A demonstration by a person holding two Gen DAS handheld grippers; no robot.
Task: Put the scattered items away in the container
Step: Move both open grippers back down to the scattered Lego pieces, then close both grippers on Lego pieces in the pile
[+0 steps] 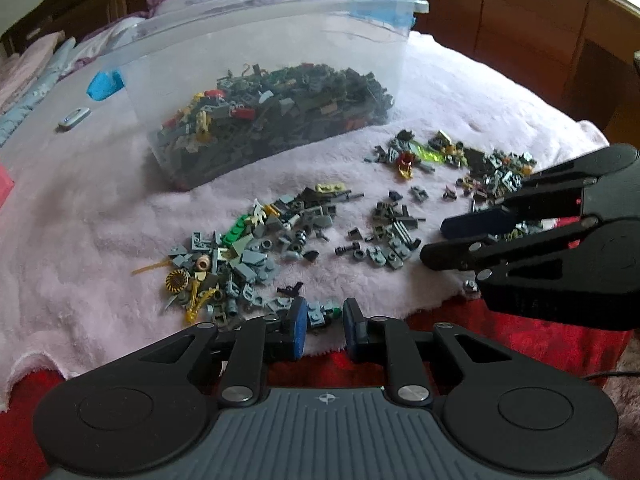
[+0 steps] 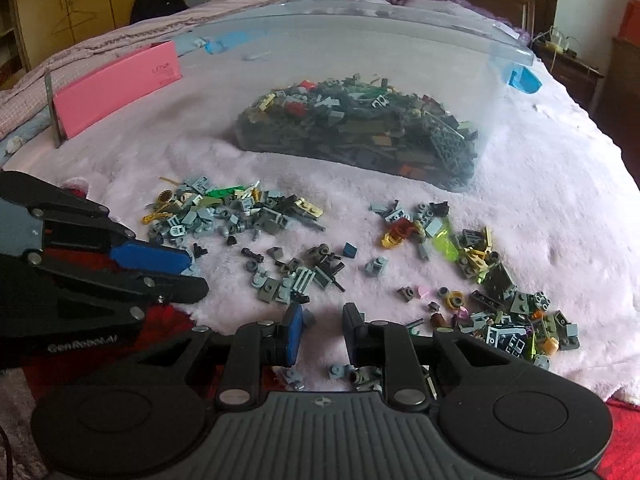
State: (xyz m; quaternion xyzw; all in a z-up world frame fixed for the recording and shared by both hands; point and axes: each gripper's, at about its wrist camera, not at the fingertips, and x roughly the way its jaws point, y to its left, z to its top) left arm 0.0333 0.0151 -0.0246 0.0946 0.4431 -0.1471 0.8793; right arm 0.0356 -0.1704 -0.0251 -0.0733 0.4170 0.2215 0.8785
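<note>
Bricks lie scattered across the pink fleece blanket in front of me, small toy building pieces in grey, green, yellow and black, split into loose heaps. In my left wrist view the nearest heap sits just beyond my left gripper, whose jaws stand parted with nothing clamped; a few grey pieces lie in the gap between the blue pads, though I cannot tell whether either pad touches them. A second heap spreads to the far right, with a translucent lime piece and a red-and-gold part in it.

The clear plastic container stands on the blanket at the far side, beyond the heaps, already holding a deep layer of mixed bricks. A blue latch shows at its left end, and a small white gadget lies on the blanket left of it.

My right gripper hangs low over the near edge of the blanket, jaws likewise released and empty, with loose grey pieces just ahead of its tips and the lime piece further right. A pink box stands upright far left. Red cloth shows under the blanket's near edge.
</note>
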